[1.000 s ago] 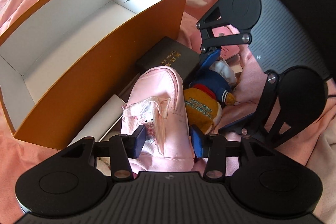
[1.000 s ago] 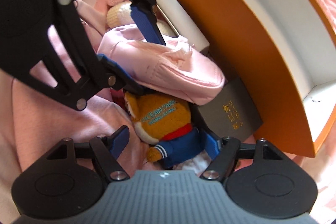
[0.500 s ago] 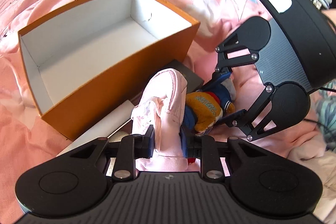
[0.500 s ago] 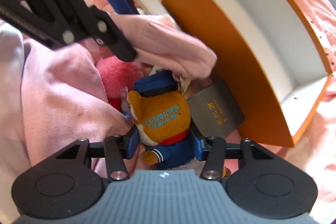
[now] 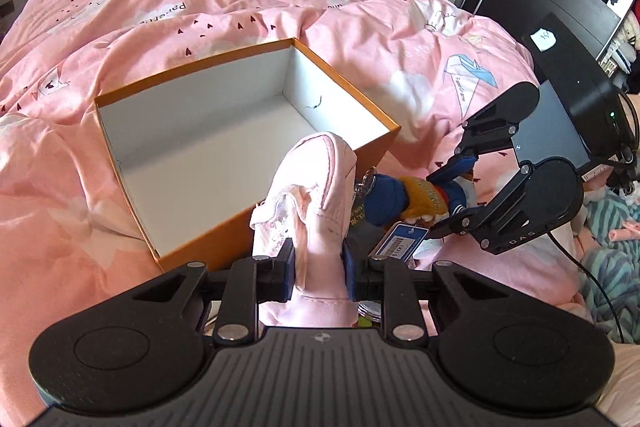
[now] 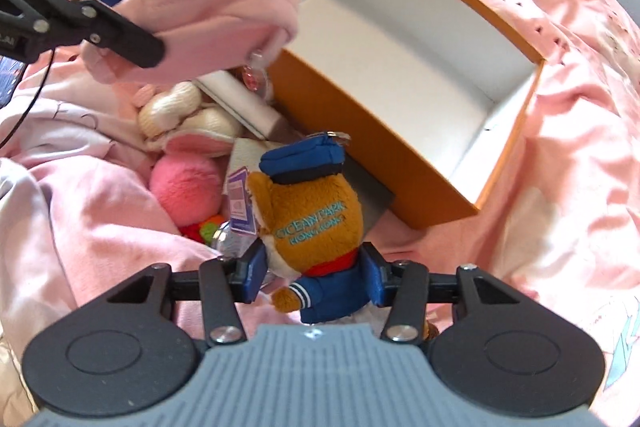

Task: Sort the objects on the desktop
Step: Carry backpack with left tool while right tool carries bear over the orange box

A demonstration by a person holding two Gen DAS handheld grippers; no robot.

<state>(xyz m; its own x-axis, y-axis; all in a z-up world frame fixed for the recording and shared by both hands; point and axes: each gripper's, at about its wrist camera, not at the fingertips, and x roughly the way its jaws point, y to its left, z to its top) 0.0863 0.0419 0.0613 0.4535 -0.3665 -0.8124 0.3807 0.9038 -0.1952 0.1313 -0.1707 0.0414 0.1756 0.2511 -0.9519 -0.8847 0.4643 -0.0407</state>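
Your left gripper (image 5: 318, 269) clamps the pink pouch (image 5: 316, 195); your right gripper (image 6: 312, 277) grips the plush toy (image 6: 316, 223), near the orange box (image 6: 420, 155).

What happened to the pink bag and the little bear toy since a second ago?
Both got grabbed and lifted. The left gripper closed on the pink pouch, the right gripper closed on the plush toy, and both now hang above the pile. The orange box is still empty, and the other toys stayed on the bed.
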